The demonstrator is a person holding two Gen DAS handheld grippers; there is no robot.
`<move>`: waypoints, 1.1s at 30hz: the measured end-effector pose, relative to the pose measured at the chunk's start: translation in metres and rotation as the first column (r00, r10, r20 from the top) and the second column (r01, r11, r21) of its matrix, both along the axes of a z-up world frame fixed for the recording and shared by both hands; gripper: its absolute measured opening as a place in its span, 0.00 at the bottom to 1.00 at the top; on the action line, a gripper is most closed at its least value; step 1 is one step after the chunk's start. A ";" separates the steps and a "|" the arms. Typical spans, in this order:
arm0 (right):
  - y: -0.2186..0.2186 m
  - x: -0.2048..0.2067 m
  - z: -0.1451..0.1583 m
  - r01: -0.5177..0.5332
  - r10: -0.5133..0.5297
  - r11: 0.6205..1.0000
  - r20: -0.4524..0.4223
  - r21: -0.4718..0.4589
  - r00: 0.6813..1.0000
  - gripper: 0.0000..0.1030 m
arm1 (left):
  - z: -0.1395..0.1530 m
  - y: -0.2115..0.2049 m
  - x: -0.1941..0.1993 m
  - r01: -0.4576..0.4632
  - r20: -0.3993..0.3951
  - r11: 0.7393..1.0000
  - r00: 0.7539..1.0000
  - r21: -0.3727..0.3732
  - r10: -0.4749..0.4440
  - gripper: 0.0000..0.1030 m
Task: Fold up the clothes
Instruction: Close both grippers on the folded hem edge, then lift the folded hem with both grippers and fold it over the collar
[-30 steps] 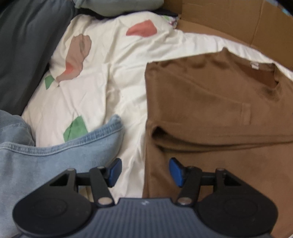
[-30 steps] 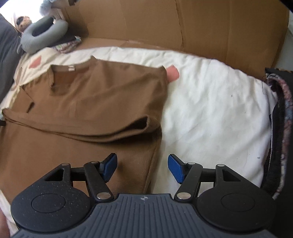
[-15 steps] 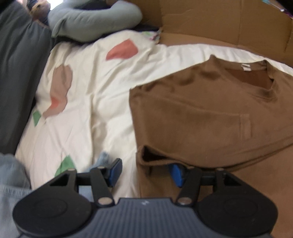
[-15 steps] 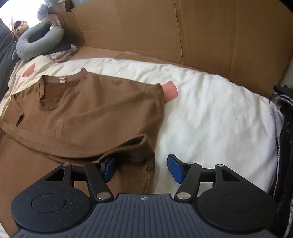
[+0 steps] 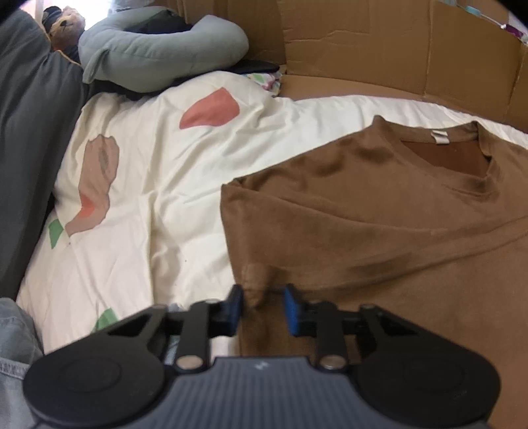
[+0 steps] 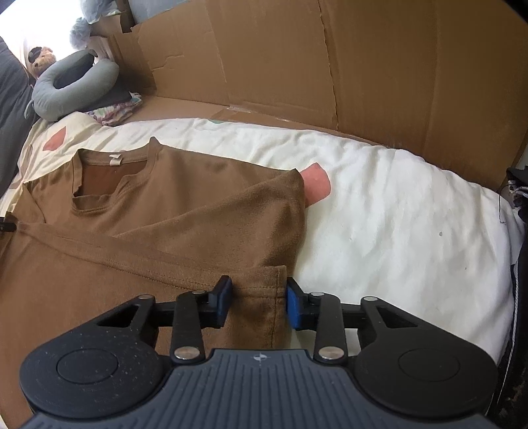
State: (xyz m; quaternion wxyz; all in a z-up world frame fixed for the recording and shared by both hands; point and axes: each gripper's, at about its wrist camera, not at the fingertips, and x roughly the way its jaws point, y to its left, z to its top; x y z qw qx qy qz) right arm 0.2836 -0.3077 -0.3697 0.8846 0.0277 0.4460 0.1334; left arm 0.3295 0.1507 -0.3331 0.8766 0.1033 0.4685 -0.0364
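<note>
Left wrist view: the left gripper [image 5: 262,305] fills the bottom of the frame, its blue fingers [image 5: 233,303] closing around the left edge of the brown shirt [image 5: 379,224]. A small bunched fold of that cloth sits between them; the left pad looks to be against it, while a gap shows at the right pad. The shirt lies flat across the right half of the frame on the bed, over a cream sheet [image 5: 158,184] printed with red, tan and green patches. Its neckline and white label are at the upper right. A grey curved pillow [image 5: 158,49] rests at the upper left, with a soft toy [image 5: 64,29] beside it in the corner. Brown cardboard [image 5: 379,49] stands along the top. A bit of blue denim [image 5: 13,343] shows at the lower left edge.

Right wrist view: the right gripper [image 6: 257,302] sits at the bottom centre, its fingers [image 6: 293,307] closing on either side of the shirt's right edge near a folded-over hem. Cloth lies between them, but they do not clearly pinch it. The shirt [image 6: 148,231] spreads over the left and centre of the frame, collar toward the upper left, a sleeve folded across its body. White bedding [image 6: 396,214] covers the right half, and a pink patch [image 6: 316,184] peeks out beside the shirt's shoulder. Cardboard [image 6: 330,59] walls the top. The grey pillow [image 6: 72,89] is at the upper left.
</note>
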 end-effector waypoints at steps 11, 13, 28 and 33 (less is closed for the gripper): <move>-0.001 -0.008 0.016 0.008 -0.007 0.999 0.033 -0.035 0.999 0.10 | 0.023 0.007 -0.014 -0.034 0.065 0.999 0.997 -0.028 0.035 0.06; -0.002 -0.011 0.019 0.011 -0.009 0.999 0.035 -0.045 0.999 0.08 | 0.027 0.008 -0.016 -0.035 0.074 0.999 0.997 -0.031 0.037 0.06; -0.008 -0.012 0.064 0.038 -0.033 0.999 0.140 -0.031 0.990 0.03 | 0.069 0.016 -0.024 -0.076 0.182 0.995 0.980 -0.059 0.086 0.05; -0.009 0.003 0.076 0.037 -0.030 0.999 0.171 -0.035 0.985 0.03 | 0.084 0.016 -0.010 -0.072 0.211 0.995 0.974 -0.063 0.084 0.05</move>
